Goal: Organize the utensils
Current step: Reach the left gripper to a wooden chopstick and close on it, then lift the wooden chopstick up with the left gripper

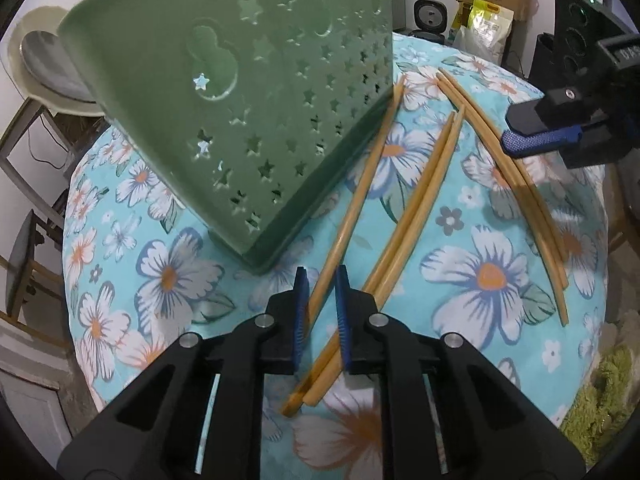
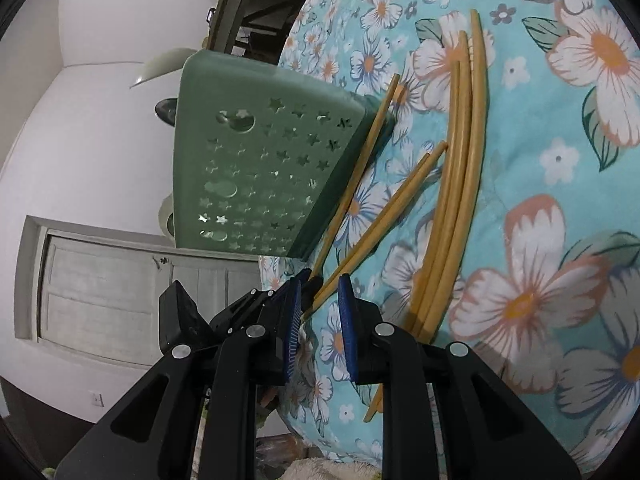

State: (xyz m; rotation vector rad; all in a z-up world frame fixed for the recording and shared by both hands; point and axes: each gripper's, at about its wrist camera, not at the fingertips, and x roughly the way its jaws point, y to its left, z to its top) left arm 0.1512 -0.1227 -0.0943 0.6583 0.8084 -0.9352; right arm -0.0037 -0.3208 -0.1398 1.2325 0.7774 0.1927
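**Chopsticks beside the basket**

The green plastic star-cut basket (image 1: pixel 248 120) stands on the floral-clothed table (image 1: pixel 480 264). Just right of it, the left gripper (image 1: pixel 322 312) fingers straddle 1 bamboo chopstick (image 1: pixel 360 196), not clamped. Further right, loose chopsticks (image 1: pixel 516 184) near the table edge; the right gripper (image 2: pixel 320 320) hovers empty, fingers parted.

floral tablecloth (image 1: pixel 500 248) carries chopsticks (image 1: pixel 424 200) and green holder (image 1: pixel 248 128).

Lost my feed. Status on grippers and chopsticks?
Left gripper astride chopsticks, not clamped. Right gripper narrow, empty. Green basket beside them, no chopsticks seen in it.
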